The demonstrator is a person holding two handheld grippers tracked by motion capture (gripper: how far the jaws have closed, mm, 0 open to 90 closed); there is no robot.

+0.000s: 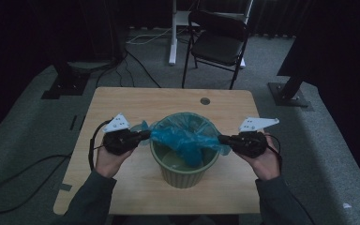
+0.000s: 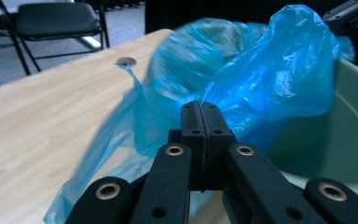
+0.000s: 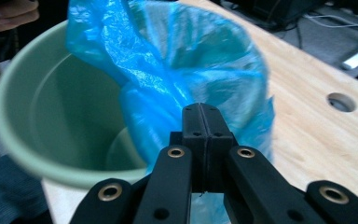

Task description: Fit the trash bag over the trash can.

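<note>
The blue plastic bag (image 1: 183, 140) sits crumpled in and over the mouth of the pale green bin (image 1: 183, 174), which stands near the middle of the wooden desk (image 1: 122, 101). Part of the film drapes over the far rim while the rest bunches across the opening. It looks thin, light and limp, likely to slip and tear if pulled hard, so the edge of the film is the sensible place to hold it, one side for each hand.

The left gripper (image 1: 146, 135) has its jaws pressed together on a fold of the bag at the bin's left rim; the right gripper (image 1: 221, 138) has its jaws shut on the film at the right rim. The gripper views show each pair closed with blue plastic caught at the tips.

Further out, a round cable hole (image 1: 205, 101) lies in the desk behind the bin, and a black folding chair (image 1: 218, 40) stands on the carpet beyond. Nothing crowds the bin; only its own rim could snag the film.
</note>
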